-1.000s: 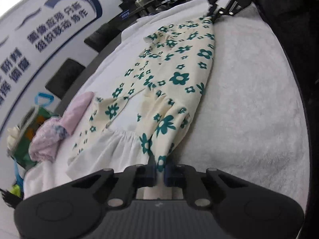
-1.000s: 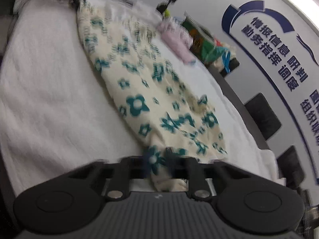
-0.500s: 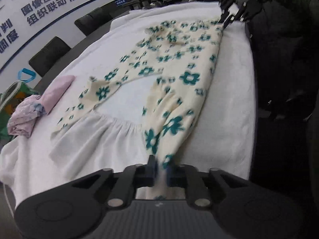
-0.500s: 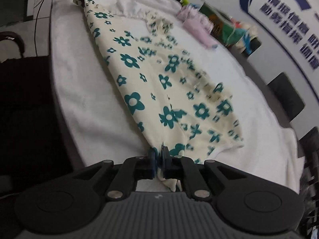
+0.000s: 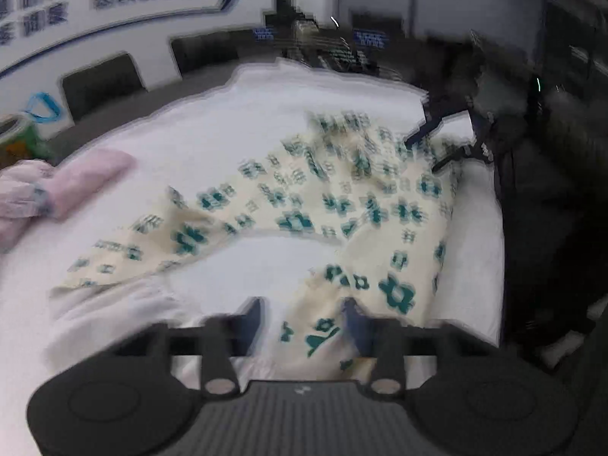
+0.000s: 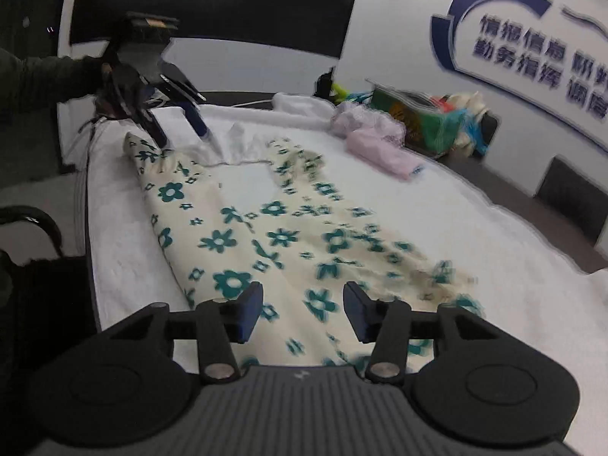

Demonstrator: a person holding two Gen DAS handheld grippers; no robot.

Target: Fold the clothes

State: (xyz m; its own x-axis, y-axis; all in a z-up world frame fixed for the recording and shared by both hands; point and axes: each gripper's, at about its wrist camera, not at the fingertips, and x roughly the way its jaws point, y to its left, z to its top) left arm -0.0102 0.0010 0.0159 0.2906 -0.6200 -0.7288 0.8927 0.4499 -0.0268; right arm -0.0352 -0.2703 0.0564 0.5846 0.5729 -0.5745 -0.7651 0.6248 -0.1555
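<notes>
Both the left gripper (image 5: pixel 304 319) and right gripper (image 6: pixel 303 309) gape wide, empty, over floral garment (image 6: pixel 243 235).

Your garment (image 6: pixel 243 235) lies flat on the towel-covered table (image 6: pixel 475 228), running lengthwise between your two grippers — left gripper (image 6: pixel 178 129) over its far end, right gripper (image 6: pixel 302 309) over the near end. Beyond it, toward the wall, sits a folded cloth (image 6: pixel 380 148) — behind that, a box (image 6: pixel 418 117).
</notes>
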